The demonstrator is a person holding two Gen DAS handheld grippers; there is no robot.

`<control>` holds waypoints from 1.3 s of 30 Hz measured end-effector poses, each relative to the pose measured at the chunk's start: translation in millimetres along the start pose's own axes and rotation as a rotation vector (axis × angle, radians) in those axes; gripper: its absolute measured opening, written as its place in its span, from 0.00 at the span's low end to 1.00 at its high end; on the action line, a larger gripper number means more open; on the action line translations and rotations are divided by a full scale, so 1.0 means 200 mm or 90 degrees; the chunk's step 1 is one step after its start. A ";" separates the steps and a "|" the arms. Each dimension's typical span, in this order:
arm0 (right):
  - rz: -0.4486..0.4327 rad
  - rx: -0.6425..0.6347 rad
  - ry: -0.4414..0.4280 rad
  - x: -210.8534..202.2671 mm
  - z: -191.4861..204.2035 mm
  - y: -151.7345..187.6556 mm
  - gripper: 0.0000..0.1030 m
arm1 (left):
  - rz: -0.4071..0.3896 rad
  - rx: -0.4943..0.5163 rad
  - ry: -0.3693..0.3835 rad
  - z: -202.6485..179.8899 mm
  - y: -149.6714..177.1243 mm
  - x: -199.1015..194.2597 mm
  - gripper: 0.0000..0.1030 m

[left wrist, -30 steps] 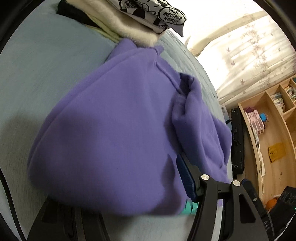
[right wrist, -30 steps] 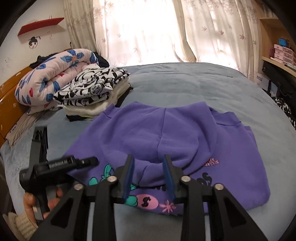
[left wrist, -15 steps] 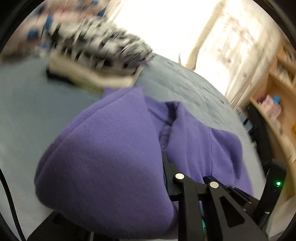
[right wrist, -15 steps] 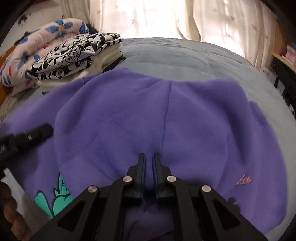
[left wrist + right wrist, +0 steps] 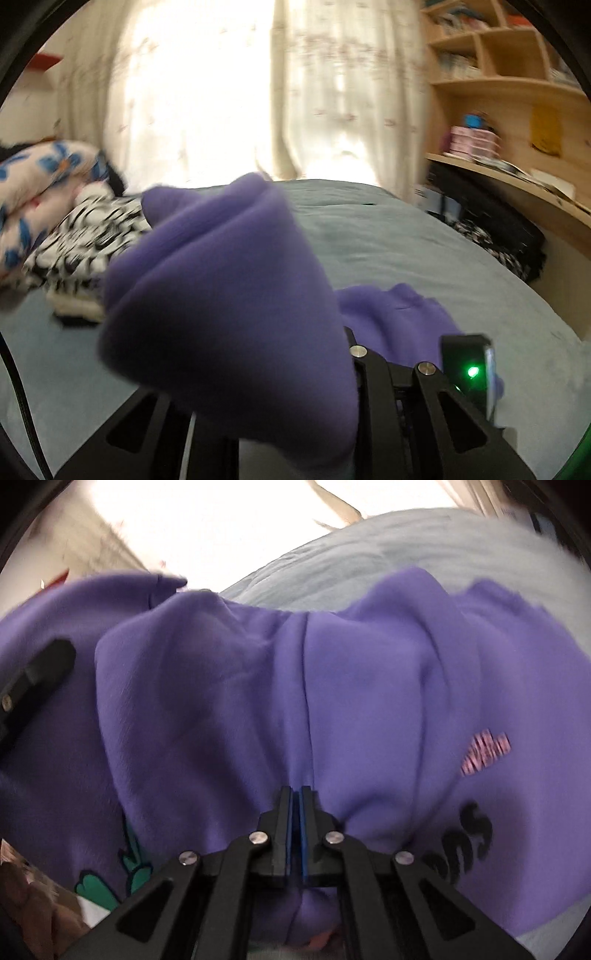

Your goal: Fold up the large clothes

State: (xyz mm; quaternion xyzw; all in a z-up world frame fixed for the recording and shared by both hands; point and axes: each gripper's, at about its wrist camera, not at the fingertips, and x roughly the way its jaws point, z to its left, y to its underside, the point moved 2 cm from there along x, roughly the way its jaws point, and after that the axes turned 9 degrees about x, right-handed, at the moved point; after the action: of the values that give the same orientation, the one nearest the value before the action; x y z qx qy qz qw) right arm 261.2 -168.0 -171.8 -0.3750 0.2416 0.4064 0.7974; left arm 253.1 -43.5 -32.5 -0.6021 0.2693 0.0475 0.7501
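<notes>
A purple hoodie [image 5: 369,686] with printed graphics fills the right wrist view, lifted off the grey-blue bed [image 5: 369,561]. My right gripper [image 5: 295,797] is shut on a pinch of its fabric near the centre seam. In the left wrist view a bunched fold of the same hoodie [image 5: 229,302] drapes over my left gripper [image 5: 332,354] and hides its fingertips; the jaws appear closed on the cloth. More of the hoodie [image 5: 395,314] lies on the bed to the right. The other gripper's body [image 5: 33,679] shows at the left of the right wrist view.
A stack of folded black-and-white clothes [image 5: 85,240] and a floral quilt [image 5: 33,184] lie at the bed's left. Curtains [image 5: 258,92] hang behind. Wooden shelves [image 5: 517,92] and a dark bag [image 5: 495,229] stand at the right.
Both grippers closed on the hoodie and raised it off the bed. The left gripper swung up from looking down at the cloth to facing the window.
</notes>
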 end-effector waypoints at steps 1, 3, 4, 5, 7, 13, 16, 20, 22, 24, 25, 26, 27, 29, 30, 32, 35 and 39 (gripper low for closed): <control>0.003 0.016 -0.014 -0.03 -0.03 0.01 0.00 | -0.001 0.012 0.008 -0.05 -0.02 0.00 0.17; 0.021 0.043 -0.035 -0.08 -0.08 0.03 0.00 | -0.004 0.048 0.016 -0.17 -0.06 0.02 0.17; 0.026 0.051 -0.028 -0.12 -0.11 0.05 0.00 | 0.001 0.071 0.024 -0.22 -0.08 0.03 0.17; 0.023 0.055 -0.026 -0.16 -0.14 0.06 0.00 | 0.006 0.085 0.031 -0.27 -0.09 0.05 0.17; 0.006 0.068 -0.012 -0.27 -0.20 0.09 0.00 | 0.025 0.120 0.052 -0.38 -0.10 0.11 0.17; -0.112 0.079 0.132 -0.64 -0.42 0.06 0.00 | 0.115 0.196 0.107 -0.69 -0.01 0.30 0.18; -0.152 0.091 0.189 -0.75 -0.51 0.03 0.00 | 0.166 0.233 0.134 -0.83 0.10 0.41 0.19; -0.154 0.116 0.183 -0.77 -0.56 0.03 0.00 | 0.192 0.250 0.144 -0.97 0.25 0.50 0.22; -0.149 0.123 0.169 -0.77 -0.56 0.04 0.00 | 0.179 0.252 0.138 -1.00 0.26 0.49 0.24; -0.144 0.135 0.150 -0.77 -0.57 0.05 0.04 | 0.175 0.241 0.143 -1.00 0.27 0.48 0.26; -0.144 0.140 0.143 -0.77 -0.58 0.04 0.06 | 0.175 0.230 0.151 -0.98 0.26 0.48 0.26; -0.144 0.145 0.136 -0.79 -0.61 0.01 0.06 | 0.176 0.217 0.160 -0.97 0.25 0.48 0.26; -0.143 0.153 0.122 -0.82 -0.63 -0.02 0.06 | 0.175 0.209 0.166 -0.96 0.25 0.47 0.26; -0.141 0.171 0.090 -0.84 -0.65 -0.06 0.06 | 0.178 0.191 0.180 -0.93 0.24 0.48 0.28; -0.141 0.179 0.070 -0.86 -0.65 -0.07 0.07 | 0.180 0.184 0.185 -0.91 0.23 0.48 0.28; -0.142 0.186 0.026 -0.90 -0.62 -0.10 0.21 | 0.181 0.158 0.197 -0.88 0.22 0.48 0.28; -0.153 0.183 -0.009 -0.96 -0.57 -0.15 0.45 | 0.181 0.126 0.208 -0.85 0.22 0.47 0.28; -0.131 0.154 -0.044 -0.97 -0.48 -0.23 0.47 | 0.182 0.101 0.218 -0.81 0.24 0.48 0.29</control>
State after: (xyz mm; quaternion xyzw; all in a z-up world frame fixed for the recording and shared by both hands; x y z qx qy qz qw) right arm 184.2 -352.0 -77.5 -0.2847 0.2217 0.3030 0.8820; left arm 259.2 -205.7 -139.3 -0.4965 0.4783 0.0293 0.7238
